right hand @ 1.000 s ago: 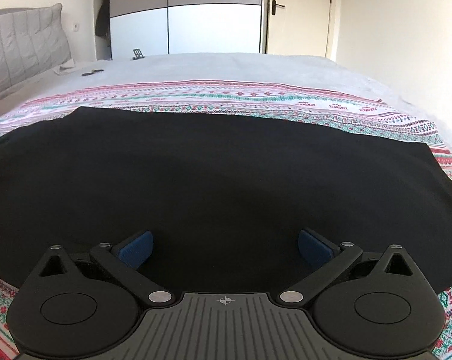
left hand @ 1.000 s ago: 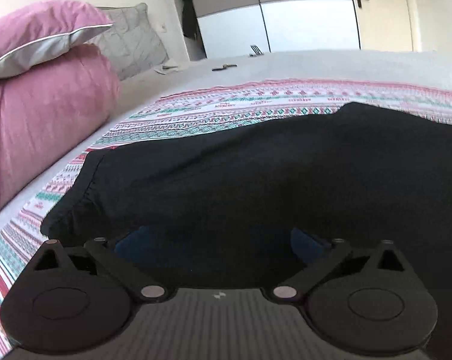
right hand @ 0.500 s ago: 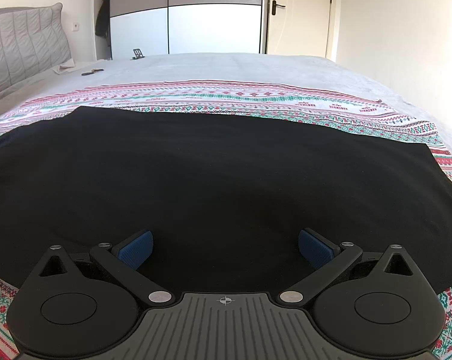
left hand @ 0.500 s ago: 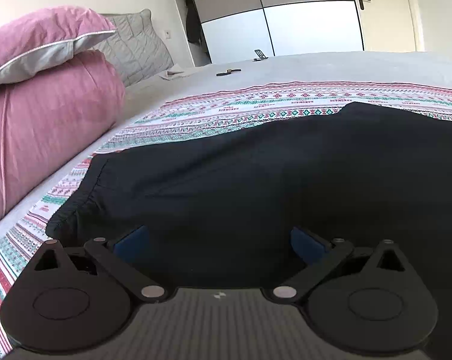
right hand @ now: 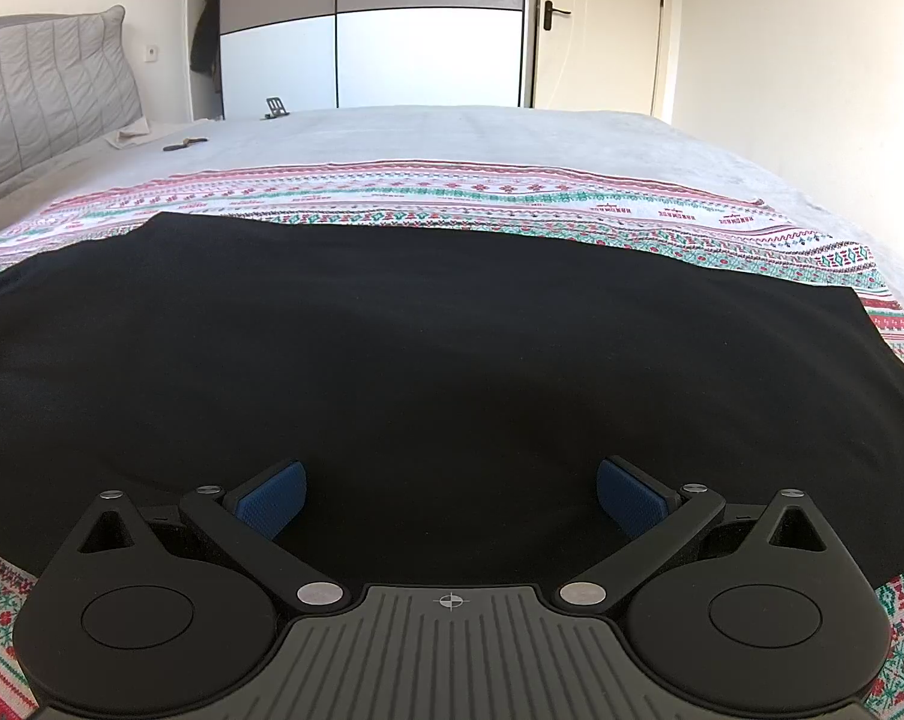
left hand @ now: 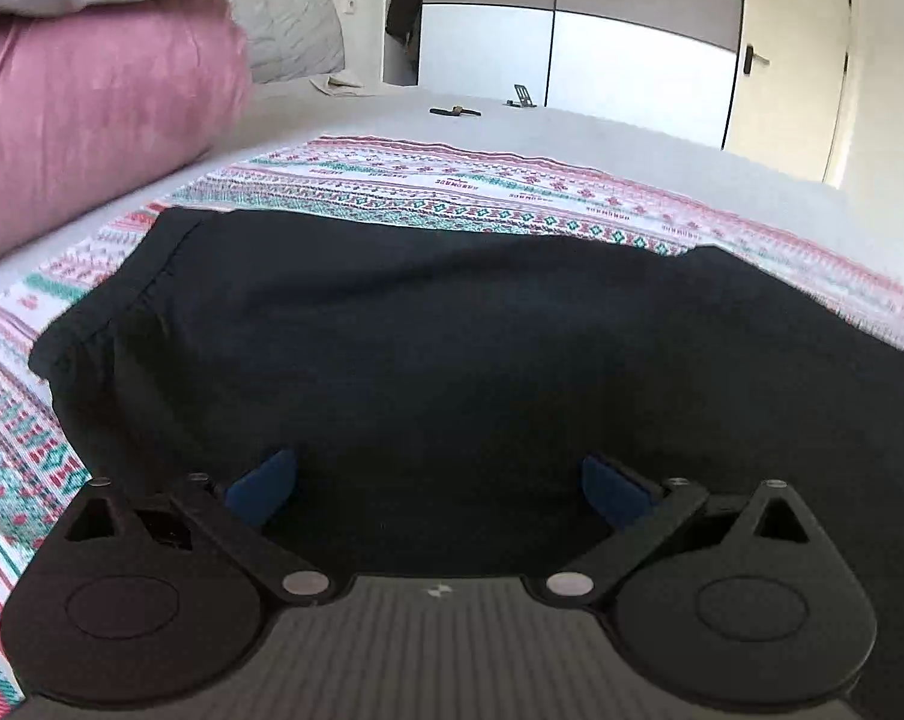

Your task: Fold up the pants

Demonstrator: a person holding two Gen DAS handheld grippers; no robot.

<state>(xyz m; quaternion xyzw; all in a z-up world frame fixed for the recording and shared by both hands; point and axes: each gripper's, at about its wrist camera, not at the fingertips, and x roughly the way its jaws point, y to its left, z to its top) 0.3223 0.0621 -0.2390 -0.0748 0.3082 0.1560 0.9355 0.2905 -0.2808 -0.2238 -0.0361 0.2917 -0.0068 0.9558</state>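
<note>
Two grippers, both spread wide and holding nothing. Left view: my left gripper point(left hand: 440, 483) hangs over the pants point(left hand: 452, 348), spread flat on the bed point(left hand: 632, 144), waistband at left. Right view: my right gripper point(right hand: 449, 495) hangs over the near edge. I judge no fold begun; next, pinch that edge.

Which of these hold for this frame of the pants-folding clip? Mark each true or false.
1. The left gripper is clamped on the black pants. False: its jaws are wide apart, with nothing between them.
2. The right gripper is open. True.
3. The pants lie spread on a patterned cloth. True.
4. Pink pillows sit to the right of the pants. False: they sit to the left.
5. The wardrobe is at the far end. True.
</note>
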